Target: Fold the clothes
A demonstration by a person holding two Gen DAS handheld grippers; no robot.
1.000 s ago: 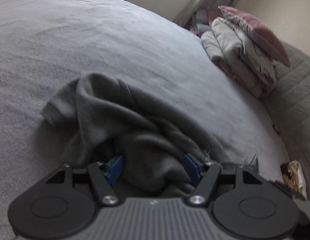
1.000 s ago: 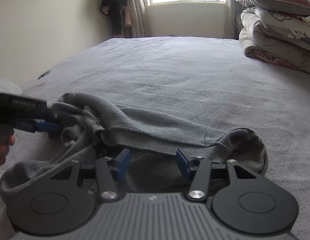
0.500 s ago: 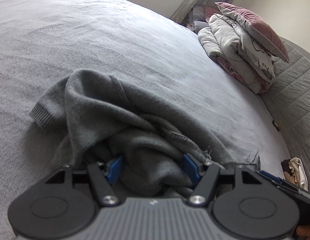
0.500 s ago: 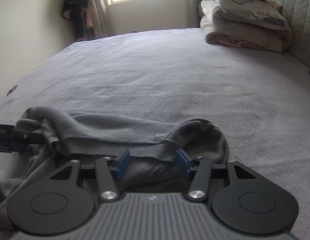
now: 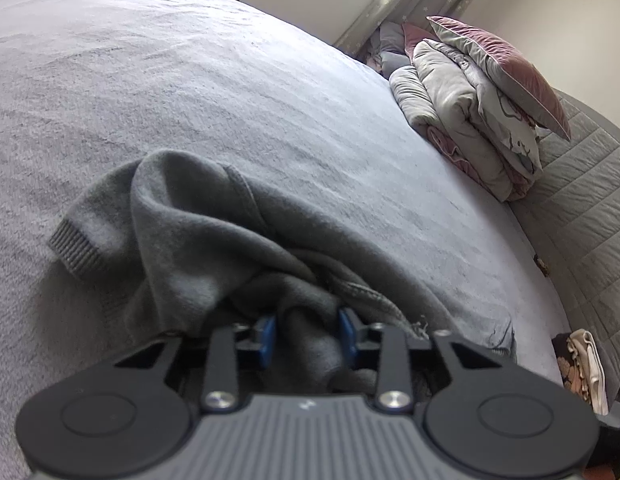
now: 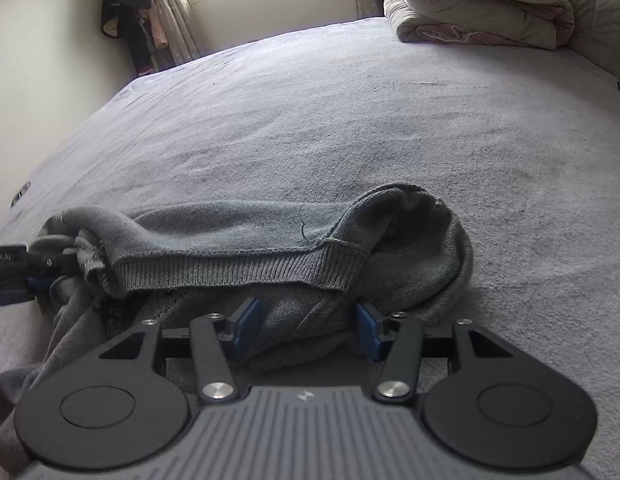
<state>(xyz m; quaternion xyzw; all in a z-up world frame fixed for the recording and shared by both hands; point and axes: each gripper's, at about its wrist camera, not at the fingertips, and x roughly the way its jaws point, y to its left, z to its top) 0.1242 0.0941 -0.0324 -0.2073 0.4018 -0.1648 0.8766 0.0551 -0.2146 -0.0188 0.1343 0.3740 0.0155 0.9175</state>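
While bunched, sweater (image 5: 214, 236) between left tongs (image 5: 306, 334).

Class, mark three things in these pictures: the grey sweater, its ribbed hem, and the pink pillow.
Sweater (image 5: 198, 236), left wrist view, on the bunched body fabric.
Ribbed hem (image 6: 238, 270), right wrist view, on the middle of the knitted band.
Pink pillow (image 5: 506, 68), left wrist view, on its velvet face atop the folded bedding.

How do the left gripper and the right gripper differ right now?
The left gripper has just been closing; its blue pads pinch a bunched fold of the grey sweater. The right gripper stands wider, its pads apart with sweater cloth lying loosely between them, not pressed. The left sits at the sweater's crumpled end, the right near its ribbed hem. Both are black with blue pads.
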